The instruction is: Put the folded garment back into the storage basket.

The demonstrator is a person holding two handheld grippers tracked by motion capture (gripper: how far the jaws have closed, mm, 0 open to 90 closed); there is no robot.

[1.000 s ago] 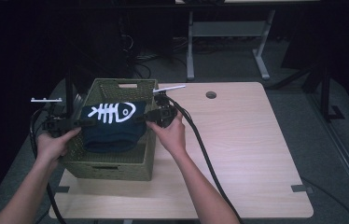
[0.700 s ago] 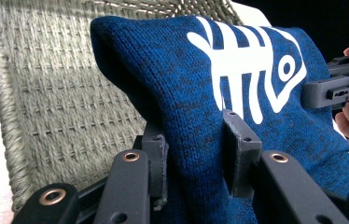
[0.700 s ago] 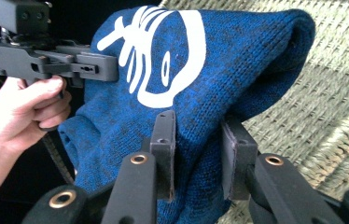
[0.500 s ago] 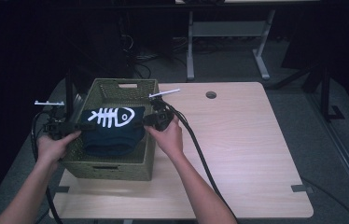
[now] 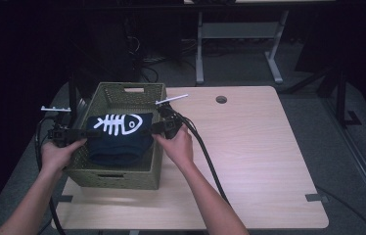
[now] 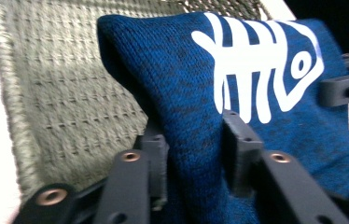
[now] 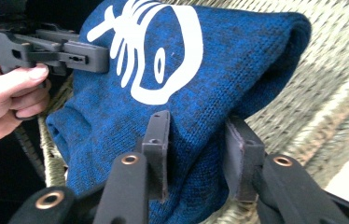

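A dark blue knit garment (image 5: 120, 142) with a white fish-skeleton print hangs stretched between my two grippers over an olive woven basket (image 5: 122, 89), its lower part sagging into the basket. My left gripper (image 5: 84, 132) has the garment's left edge, and my right gripper (image 5: 154, 128) has its right edge. In the left gripper view the blue knit (image 6: 196, 84) is bunched between the jaws of the left gripper (image 6: 193, 137). In the right gripper view the knit (image 7: 219, 70) fills the gap of the right gripper (image 7: 198, 128). Both pairs of jaws have just been opening, with the fabric still touching both pads.
The basket stands at the left end of a light wood table (image 5: 259, 147), which has a round cable hole (image 5: 221, 99) near its far edge. Cables trail from both grippers toward the near side. Dark floor and desk legs lie beyond the table.
The garment and both grippers have sunk slightly toward the basket. Both hands stay at the basket's sides.
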